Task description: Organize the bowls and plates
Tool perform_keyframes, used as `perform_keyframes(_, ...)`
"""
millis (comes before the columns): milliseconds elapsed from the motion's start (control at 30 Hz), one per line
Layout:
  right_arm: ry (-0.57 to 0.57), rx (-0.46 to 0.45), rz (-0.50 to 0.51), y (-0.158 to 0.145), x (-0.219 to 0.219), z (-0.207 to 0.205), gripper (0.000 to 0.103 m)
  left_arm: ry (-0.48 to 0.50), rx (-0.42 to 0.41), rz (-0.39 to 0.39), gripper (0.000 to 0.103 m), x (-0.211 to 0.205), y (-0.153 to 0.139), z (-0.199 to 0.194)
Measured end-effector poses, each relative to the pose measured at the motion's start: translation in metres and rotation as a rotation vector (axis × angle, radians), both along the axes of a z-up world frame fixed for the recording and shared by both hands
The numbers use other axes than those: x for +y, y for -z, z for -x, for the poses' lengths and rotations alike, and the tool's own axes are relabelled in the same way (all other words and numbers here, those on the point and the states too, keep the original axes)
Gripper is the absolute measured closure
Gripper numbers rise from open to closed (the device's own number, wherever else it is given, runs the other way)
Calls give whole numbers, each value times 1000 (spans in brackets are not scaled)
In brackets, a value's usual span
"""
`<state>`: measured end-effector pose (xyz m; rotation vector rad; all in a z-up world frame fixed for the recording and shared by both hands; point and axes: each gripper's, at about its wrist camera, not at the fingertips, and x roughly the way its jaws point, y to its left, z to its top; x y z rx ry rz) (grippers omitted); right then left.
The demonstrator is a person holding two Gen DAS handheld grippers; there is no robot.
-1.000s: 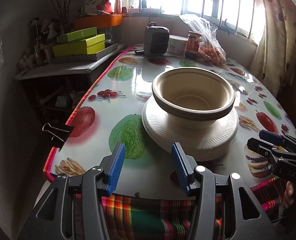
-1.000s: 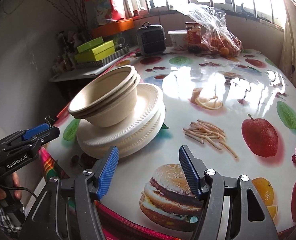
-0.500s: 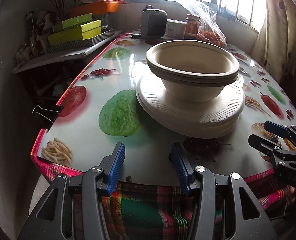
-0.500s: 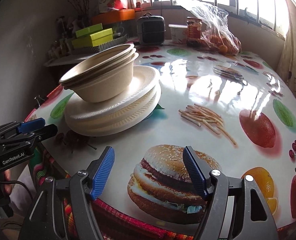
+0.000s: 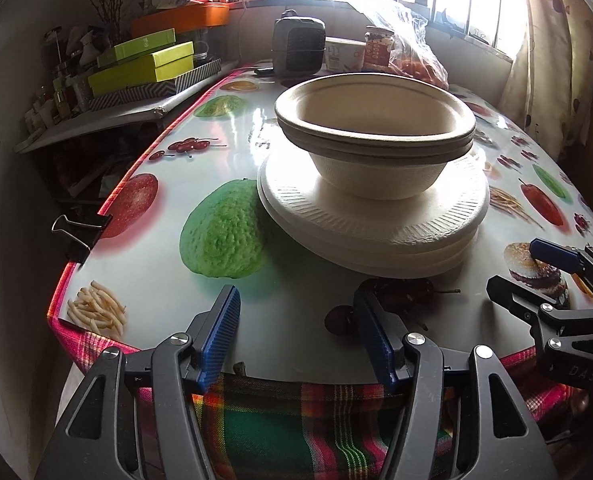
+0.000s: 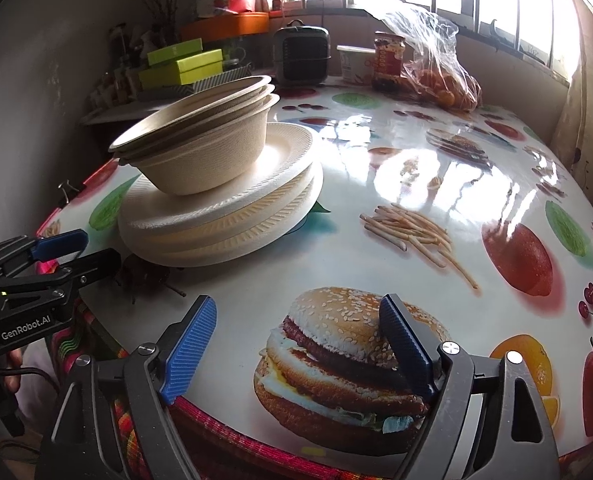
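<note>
A nest of beige paper bowls [image 5: 374,132] [image 6: 200,148] sits on a stack of white paper plates [image 5: 376,228] [image 6: 224,220] near the table's front edge. My left gripper [image 5: 296,320] hovers over that edge just short of the plates, its jaws opening with nothing between them. It also shows at the left of the right wrist view as the left gripper [image 6: 76,248]. My right gripper [image 6: 296,328] hangs over the printed burger to the right of the stack, jaws opening and empty. In the left wrist view the right gripper [image 5: 532,268] appears at the right edge.
A glossy fruit-print table [image 6: 436,184] fills both views. At its far end stand a small grey heater [image 5: 298,46], a white tub [image 5: 342,54], a jar [image 5: 378,48] and a plastic bag of oranges [image 6: 440,76]. A shelf with green boxes [image 5: 144,64] lies left. A binder clip [image 5: 78,230] grips the cloth edge.
Both grippers' jaws have spread wider. The left gripper has sunk lower towards the table edge, so the bowls and plates now look bigger and closer.
</note>
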<state>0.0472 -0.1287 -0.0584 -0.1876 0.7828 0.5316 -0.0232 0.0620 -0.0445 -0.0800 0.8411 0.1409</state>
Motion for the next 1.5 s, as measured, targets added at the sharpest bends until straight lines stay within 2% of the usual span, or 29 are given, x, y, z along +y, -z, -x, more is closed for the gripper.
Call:
perform_keyframes(467,32,-12,17,2,2,2,13,-18,-13,0,40,1,1,0)
perform_keyframes(1500,40,-14,17,2,1,1,11,-26,-18,-7,39,-1,1,-1)
